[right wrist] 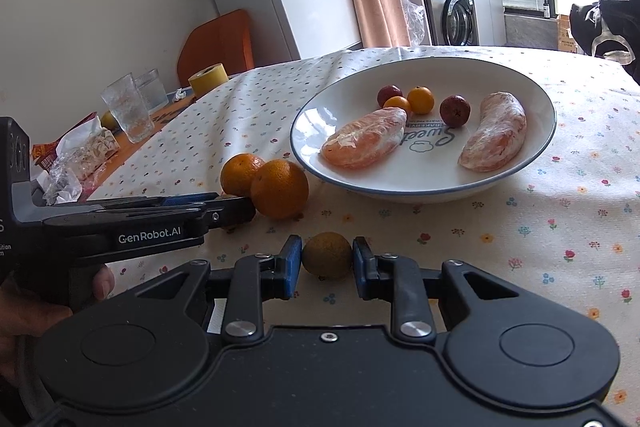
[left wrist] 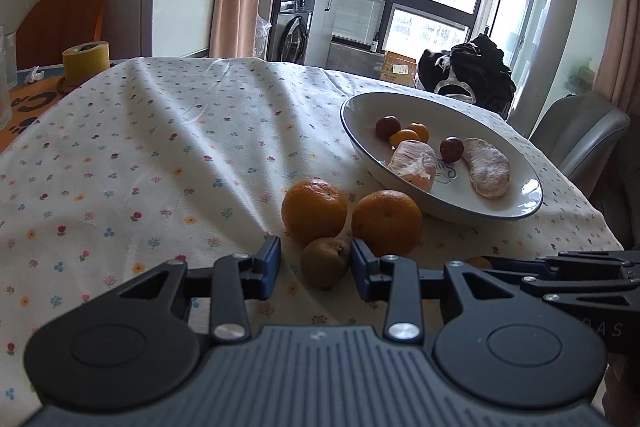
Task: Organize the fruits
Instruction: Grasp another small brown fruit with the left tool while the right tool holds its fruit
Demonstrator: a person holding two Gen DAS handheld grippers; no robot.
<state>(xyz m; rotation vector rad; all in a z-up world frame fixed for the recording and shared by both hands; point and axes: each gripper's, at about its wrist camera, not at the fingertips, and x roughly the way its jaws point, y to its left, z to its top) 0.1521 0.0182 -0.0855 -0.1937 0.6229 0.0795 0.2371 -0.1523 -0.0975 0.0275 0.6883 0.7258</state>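
Note:
Between the spread fingers of my left gripper (left wrist: 316,267) a brown pear-like fruit (left wrist: 325,261) rests on the flowered tablecloth (left wrist: 160,147). It touches the right finger, with a gap at the left one. Just beyond it lie two oranges (left wrist: 314,209) (left wrist: 386,221). My right gripper (right wrist: 327,265) has both blue pads against a small round brown fruit (right wrist: 327,254). The white plate (right wrist: 440,75) behind holds two peeled orange pieces, two red fruits and two kumquats. The left gripper (right wrist: 224,205) comes in from the left beside the oranges (right wrist: 279,189).
A yellow tape roll (left wrist: 85,61), glasses (right wrist: 128,113) and snack wrappers (right wrist: 80,155) sit at the table's far left. A grey chair (left wrist: 576,139) and a dark bundle of clothes (left wrist: 468,71) stand past the right edge. A hand (right wrist: 40,307) holds the left gripper.

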